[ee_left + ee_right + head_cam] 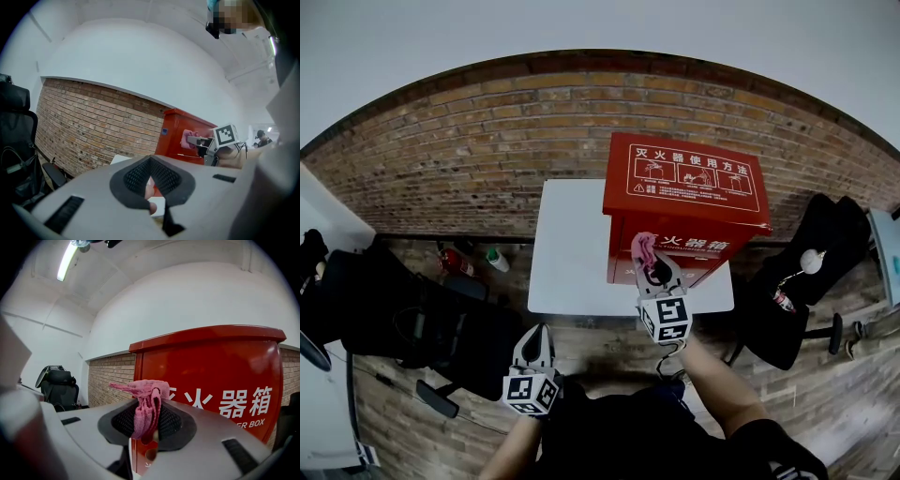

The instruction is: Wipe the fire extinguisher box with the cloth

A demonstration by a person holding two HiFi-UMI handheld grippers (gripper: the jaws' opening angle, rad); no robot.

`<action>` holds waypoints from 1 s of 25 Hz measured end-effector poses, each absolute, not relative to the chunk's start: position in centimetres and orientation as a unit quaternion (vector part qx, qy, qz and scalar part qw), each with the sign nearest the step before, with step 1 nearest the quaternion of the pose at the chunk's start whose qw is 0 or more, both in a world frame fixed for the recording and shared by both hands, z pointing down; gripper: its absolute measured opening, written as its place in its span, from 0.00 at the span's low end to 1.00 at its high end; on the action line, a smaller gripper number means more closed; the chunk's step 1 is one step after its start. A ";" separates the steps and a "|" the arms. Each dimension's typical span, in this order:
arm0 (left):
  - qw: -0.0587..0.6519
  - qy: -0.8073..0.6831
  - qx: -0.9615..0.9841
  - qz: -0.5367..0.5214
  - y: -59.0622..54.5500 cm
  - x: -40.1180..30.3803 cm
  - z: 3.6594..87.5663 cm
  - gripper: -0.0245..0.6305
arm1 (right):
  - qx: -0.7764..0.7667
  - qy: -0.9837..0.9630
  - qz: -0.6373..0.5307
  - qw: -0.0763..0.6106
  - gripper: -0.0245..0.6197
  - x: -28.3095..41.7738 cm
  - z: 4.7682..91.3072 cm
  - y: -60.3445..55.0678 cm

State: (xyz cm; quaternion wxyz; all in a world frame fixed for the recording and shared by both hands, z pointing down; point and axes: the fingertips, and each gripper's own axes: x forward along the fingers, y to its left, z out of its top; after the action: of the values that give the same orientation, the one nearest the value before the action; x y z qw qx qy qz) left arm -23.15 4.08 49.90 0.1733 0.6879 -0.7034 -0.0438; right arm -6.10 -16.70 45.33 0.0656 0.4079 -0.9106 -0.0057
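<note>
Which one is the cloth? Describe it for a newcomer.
Find the red fire extinguisher box on the white table by the brick wall. At its front, the right tool grips the cloth: a small bunched pink rag, the only pink thing there.

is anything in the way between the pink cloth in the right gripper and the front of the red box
Nothing visible does. The right gripper holds the pink knitted cloth directly before the front of the red metal fire extinguisher box, with no object between them.
</note>
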 end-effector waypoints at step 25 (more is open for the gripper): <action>0.183 -0.730 0.657 -0.042 6.9 -25.9 50.8 0.07 | 0.372 -0.927 0.003 0.051 0.19 -12.3 45.3 -15.9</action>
State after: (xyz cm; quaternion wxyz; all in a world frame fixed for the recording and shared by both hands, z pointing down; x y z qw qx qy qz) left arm -25.87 6.94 50.79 0.1829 0.6575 -0.7297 -0.0423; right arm -12.30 -15.87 45.30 0.0506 0.3717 -0.9270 0.0032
